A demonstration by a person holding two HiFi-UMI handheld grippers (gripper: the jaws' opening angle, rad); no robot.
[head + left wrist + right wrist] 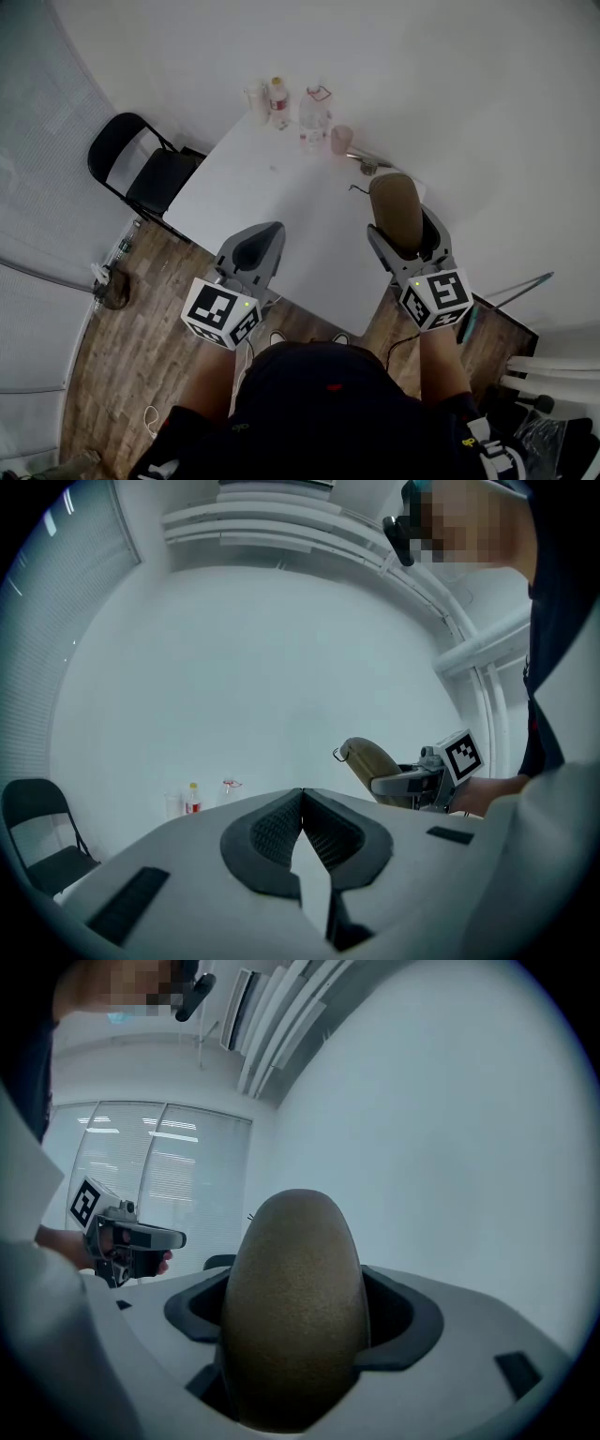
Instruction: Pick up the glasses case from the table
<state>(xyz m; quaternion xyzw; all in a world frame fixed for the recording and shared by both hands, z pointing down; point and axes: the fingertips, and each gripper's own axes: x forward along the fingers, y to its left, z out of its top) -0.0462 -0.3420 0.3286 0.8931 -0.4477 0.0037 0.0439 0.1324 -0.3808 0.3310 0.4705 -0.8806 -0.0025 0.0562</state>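
Glasses case: clamped in right tongs, held above the right edge of the surface, not touching it.
Long axis: in line with the jaws, rounded end jutting forward past the tips, near end sunk between the pads.
Right tongs: closed on the case from both sides.
Left tongs: pressed together, nothing between, hovering over the front edge, well apart from the case.
Nearer hand: right, the one holding.
Stage: pick-up seemingly complete; a steady hold likely all that is left.
Far edge: bottles, well away.
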